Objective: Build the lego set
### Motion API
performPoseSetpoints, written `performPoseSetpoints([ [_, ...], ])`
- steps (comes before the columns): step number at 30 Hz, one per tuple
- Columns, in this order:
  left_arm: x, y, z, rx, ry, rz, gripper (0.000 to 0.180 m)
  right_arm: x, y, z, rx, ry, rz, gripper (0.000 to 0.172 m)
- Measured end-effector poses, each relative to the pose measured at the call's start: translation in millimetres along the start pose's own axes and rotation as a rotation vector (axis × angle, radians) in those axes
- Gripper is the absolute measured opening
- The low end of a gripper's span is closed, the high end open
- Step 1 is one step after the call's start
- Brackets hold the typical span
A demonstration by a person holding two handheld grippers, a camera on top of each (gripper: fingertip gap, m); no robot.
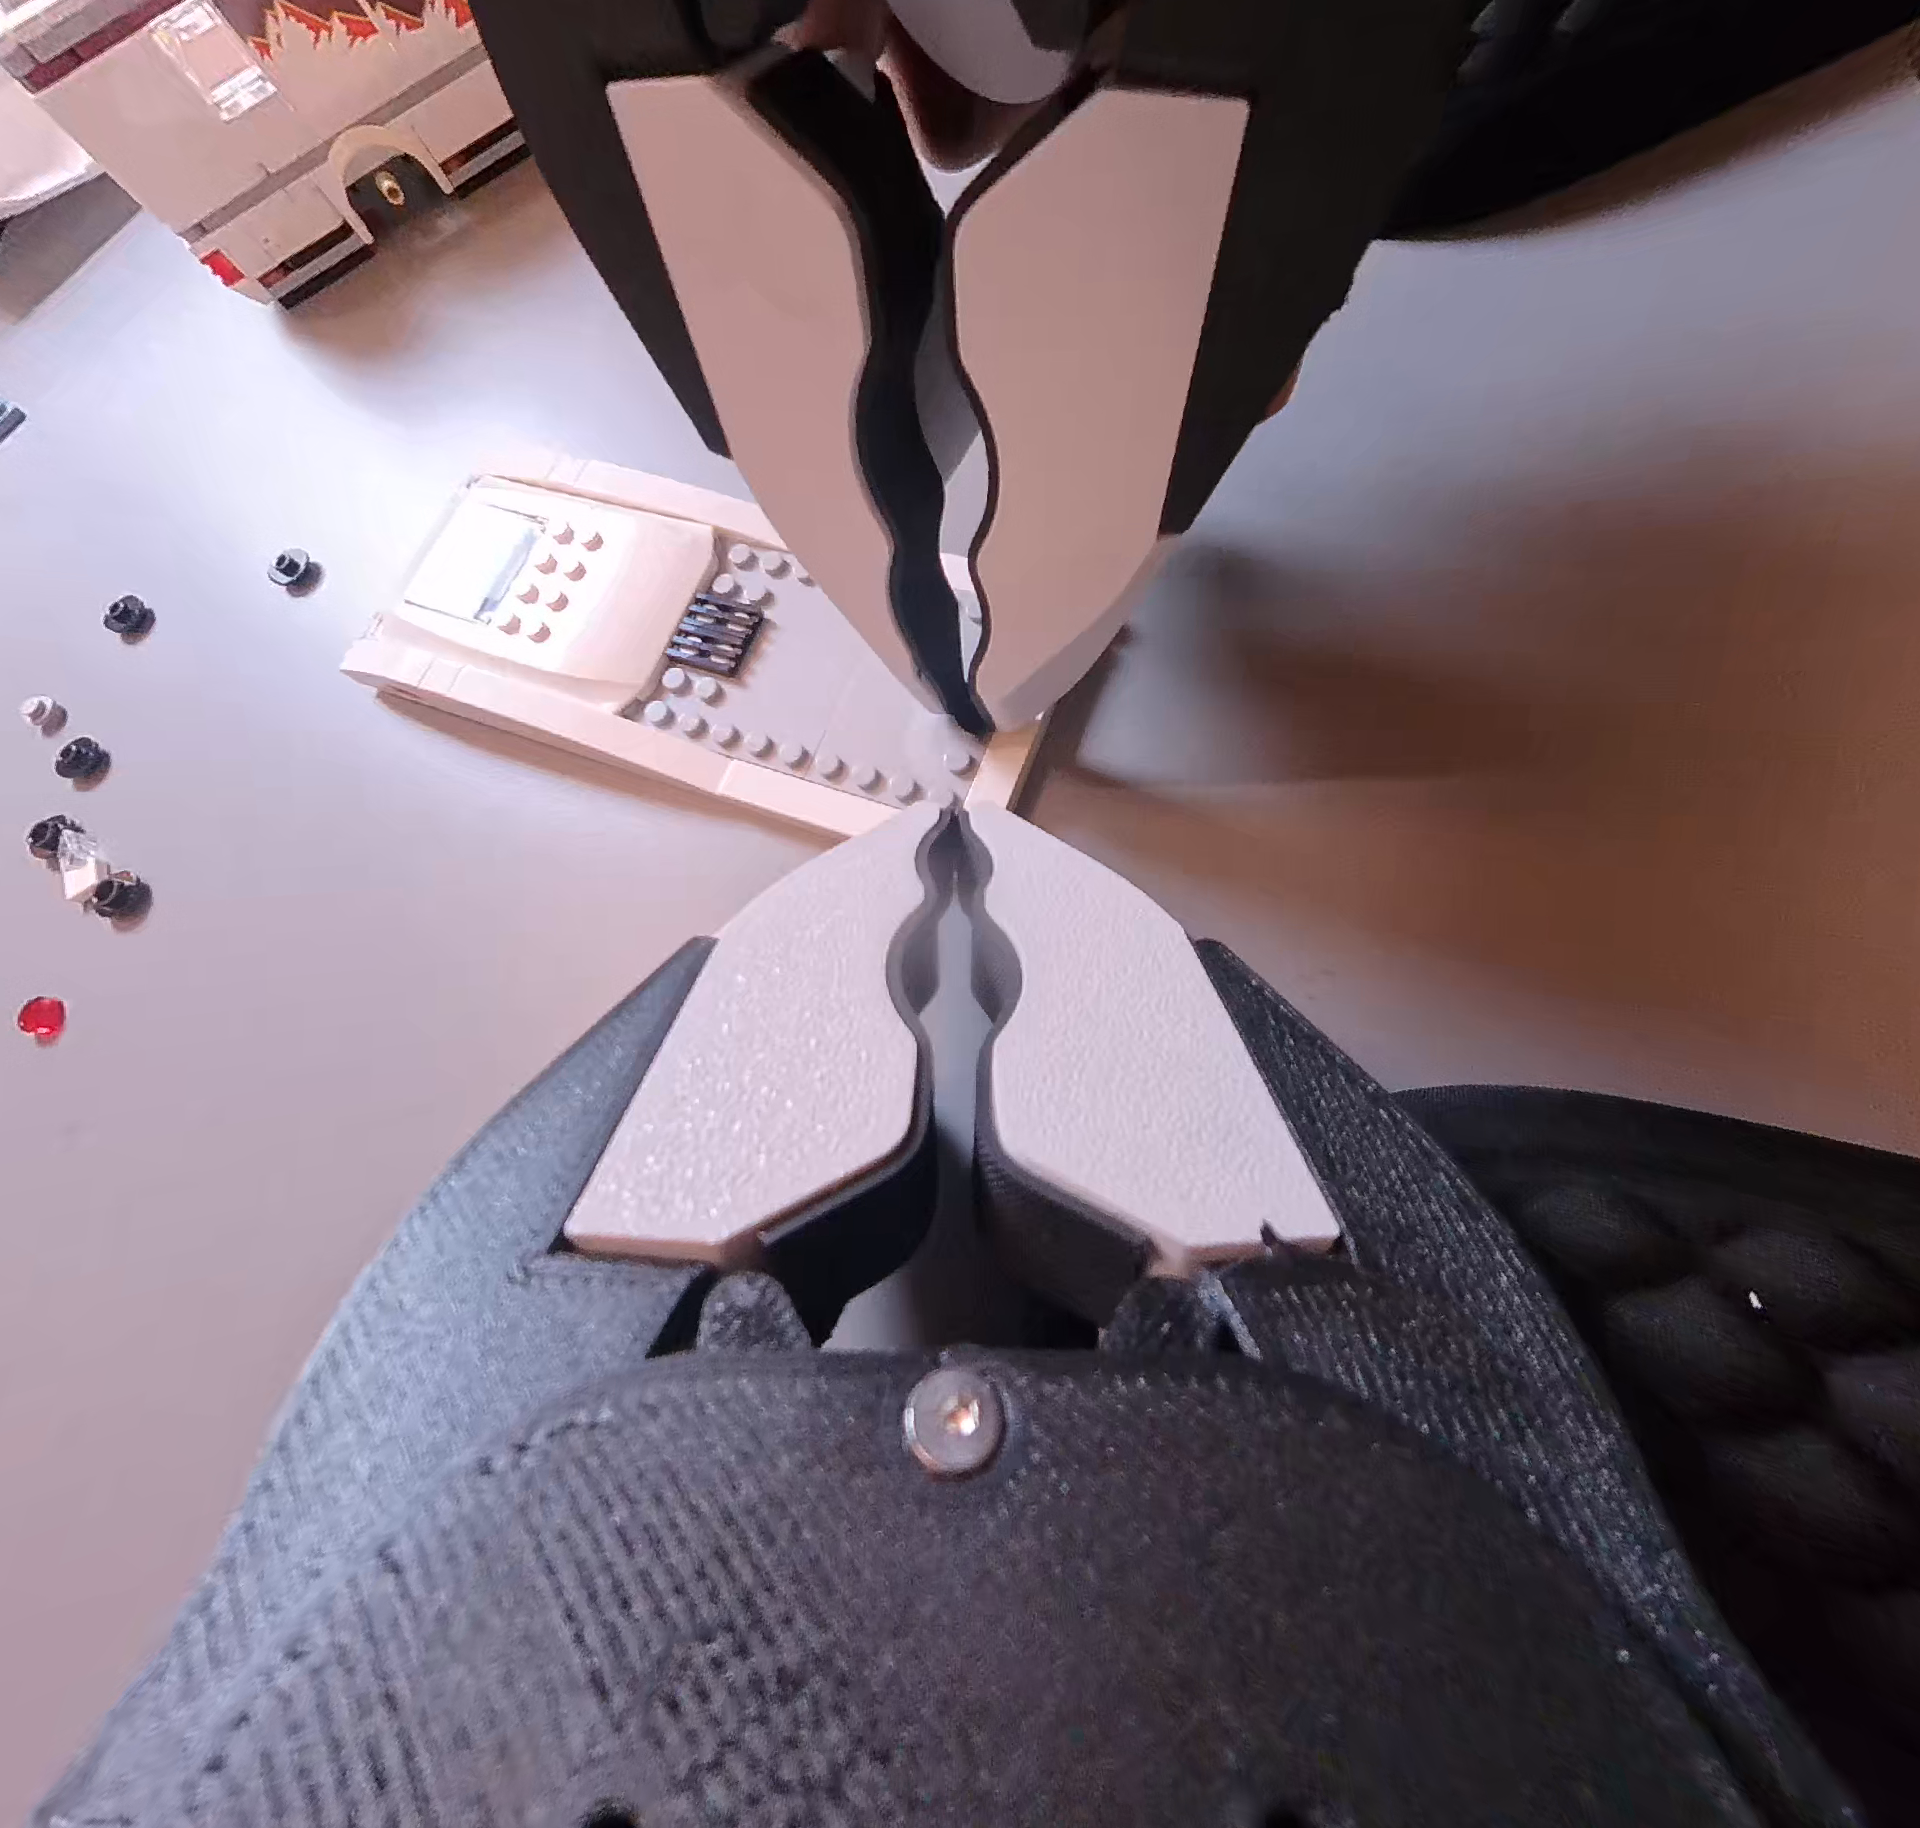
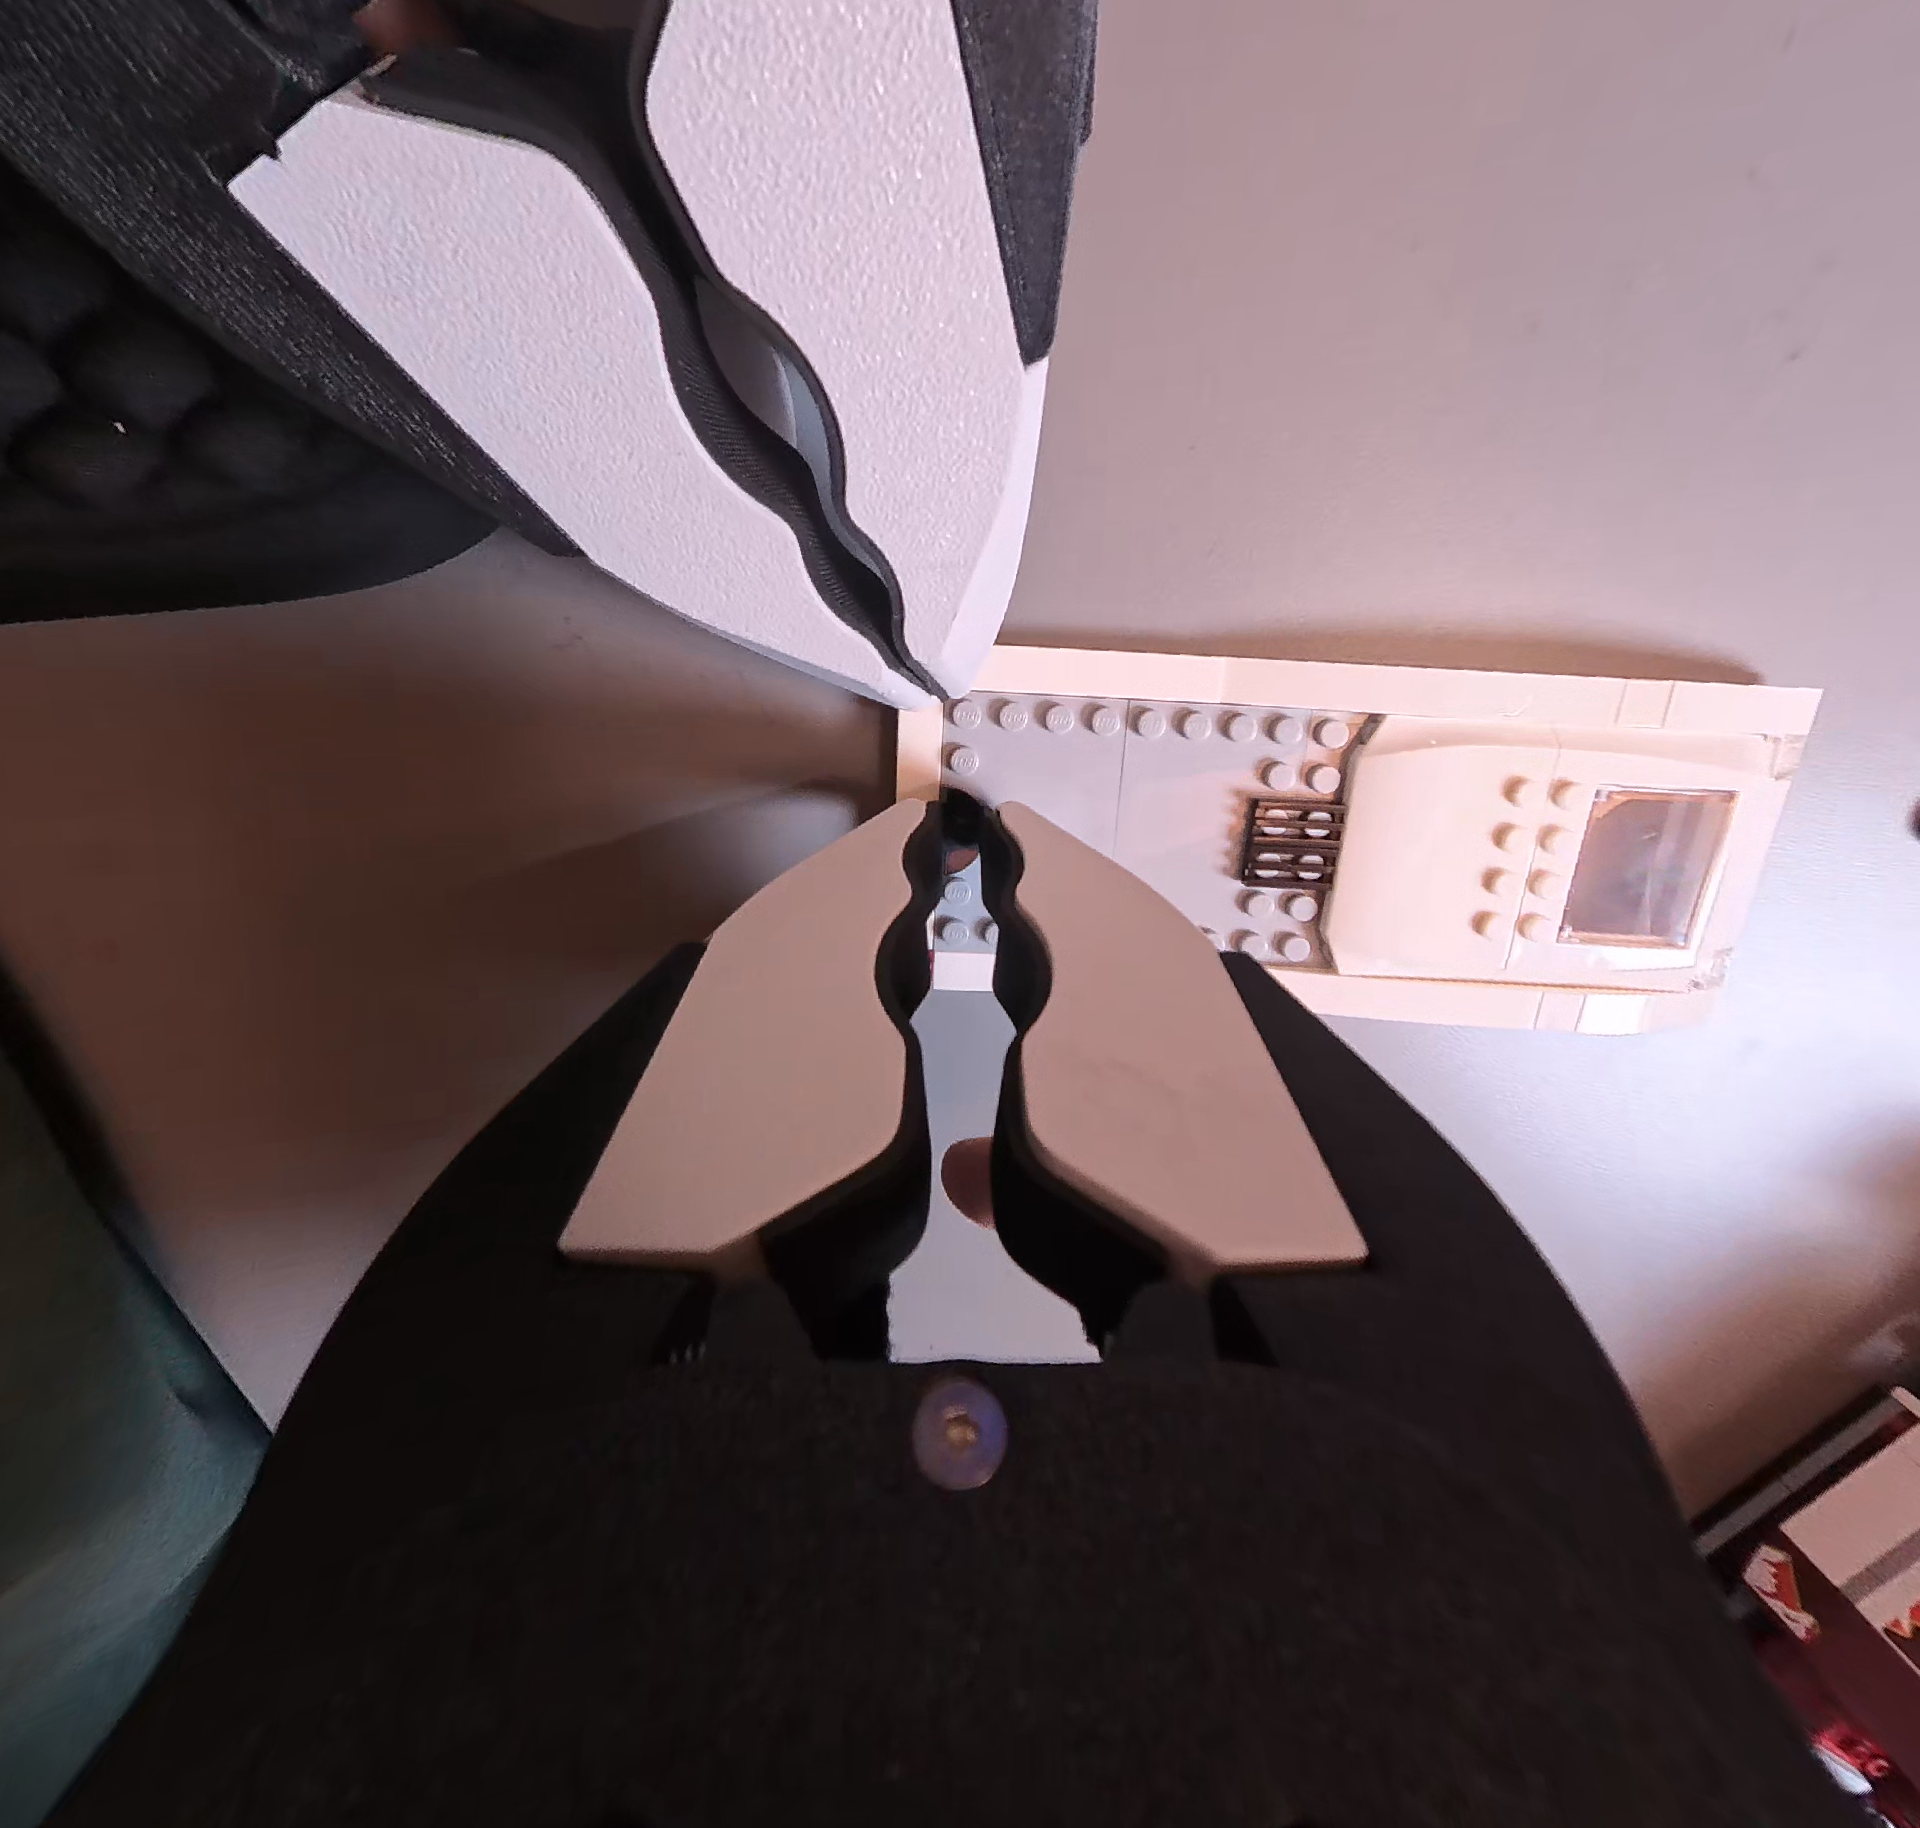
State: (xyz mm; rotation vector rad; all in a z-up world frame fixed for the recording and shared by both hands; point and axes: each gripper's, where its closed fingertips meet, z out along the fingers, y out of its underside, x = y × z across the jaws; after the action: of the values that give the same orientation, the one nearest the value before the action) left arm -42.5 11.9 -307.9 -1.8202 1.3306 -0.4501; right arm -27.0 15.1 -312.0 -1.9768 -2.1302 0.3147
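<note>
A flat toy-brick assembly (image 1: pixel 582 625) lies on the table (image 1: pixel 312 1103): a cream plate with grey studded plates, a black grille and a cream cover with a clear window. My left gripper (image 1: pixel 957 822) is shut, and its tips rest at the near corner of the assembly. It also shows in the right wrist view (image 2: pixel 928 692), shut at that corner. My right gripper (image 2: pixel 961 820) is shut on a small black round piece (image 2: pixel 957 816) and holds it at the grey studs by the assembly's (image 2: pixel 1455 843) end edge. The left wrist view shows the right gripper (image 1: pixel 971 724) coming from above.
A cream and dark red toy-brick van (image 1: pixel 260 116) stands at the far left. Small loose pieces lie at the left: black round studs (image 1: pixel 296 568) and a red clear stud (image 1: pixel 42 1018). Dark quilted fabric (image 1: pixel 1714 1363) lies at the right.
</note>
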Motion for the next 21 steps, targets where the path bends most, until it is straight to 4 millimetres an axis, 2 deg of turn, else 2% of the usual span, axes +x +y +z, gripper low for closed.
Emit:
performPoseSetpoints([
  [1,0.0,0.0,0.0,0.0,0.0,0.0,0.0,-0.1,0.0,-0.1,0.001,-0.001,0.001,0.007],
  [9,-0.4,-0.2,-0.1,0.0,-0.01,0.005,0.0,1.1,-1.6,-1.0,0.089,-0.04,0.013,0.007],
  [15,-0.6,-0.2,-0.1,0.0,-0.014,0.008,0.0,-2.3,-3.1,-2.7,0.142,-0.082,-0.003,0.019],
  [21,-0.7,-0.3,-0.2,0.001,-0.018,0.012,0.0,-5.7,-4.4,-5.5,0.179,-0.106,-0.006,0.021],
])
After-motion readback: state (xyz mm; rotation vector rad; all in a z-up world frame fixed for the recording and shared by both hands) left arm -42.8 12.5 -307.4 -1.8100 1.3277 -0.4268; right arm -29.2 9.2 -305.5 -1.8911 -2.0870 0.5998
